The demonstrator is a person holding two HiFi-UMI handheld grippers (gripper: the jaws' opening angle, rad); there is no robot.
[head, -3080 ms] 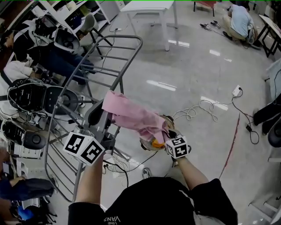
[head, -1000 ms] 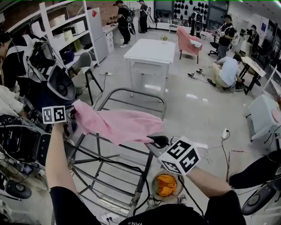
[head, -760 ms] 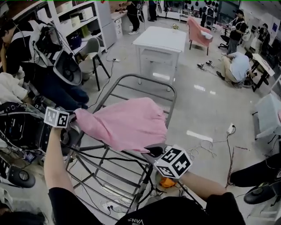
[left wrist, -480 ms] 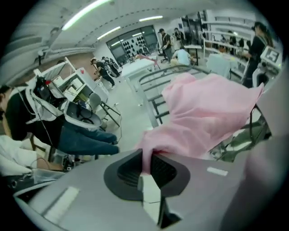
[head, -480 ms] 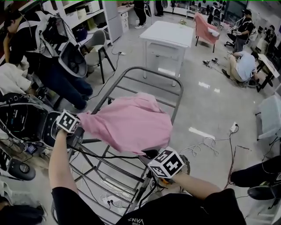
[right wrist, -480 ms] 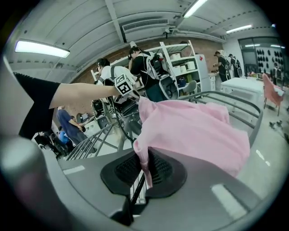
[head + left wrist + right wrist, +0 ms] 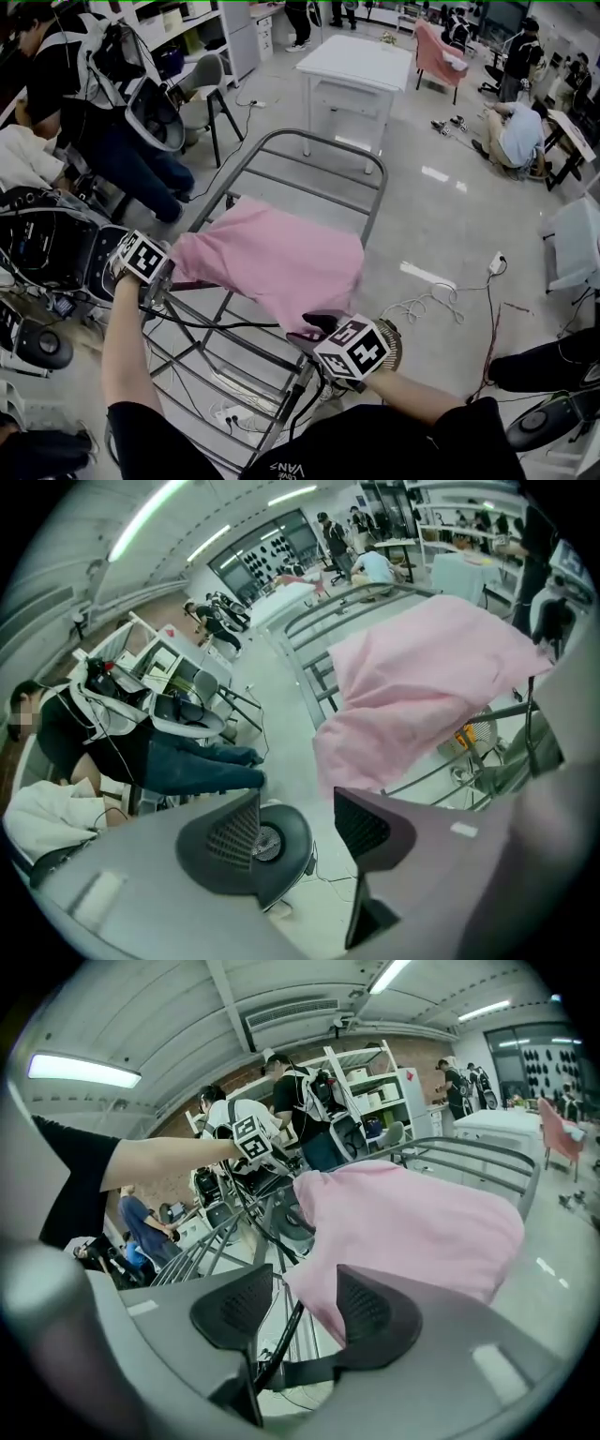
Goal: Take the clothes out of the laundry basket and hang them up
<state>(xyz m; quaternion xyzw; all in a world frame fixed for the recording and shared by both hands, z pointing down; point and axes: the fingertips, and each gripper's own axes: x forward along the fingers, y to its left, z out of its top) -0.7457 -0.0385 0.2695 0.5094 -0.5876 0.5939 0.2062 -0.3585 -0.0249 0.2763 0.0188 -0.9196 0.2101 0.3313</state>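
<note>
The pink cloth (image 7: 272, 262) lay spread over the rack (image 7: 314, 139), from its left edge to its right edge. The left tool (image 7: 298, 805) had just opened its jaws, with nothing between them. The right tool (image 7: 305, 1283) had just opened too, and the cloth's edge hung loose by its jaws.

Your black short-sleeved T-shirt (image 7: 394, 450) has white lettering at the collar; your grey plastic left gripper (image 7: 295, 803) and right gripper (image 7: 305, 1279) carry black-and-white marker cubes (image 7: 354, 349).
</note>
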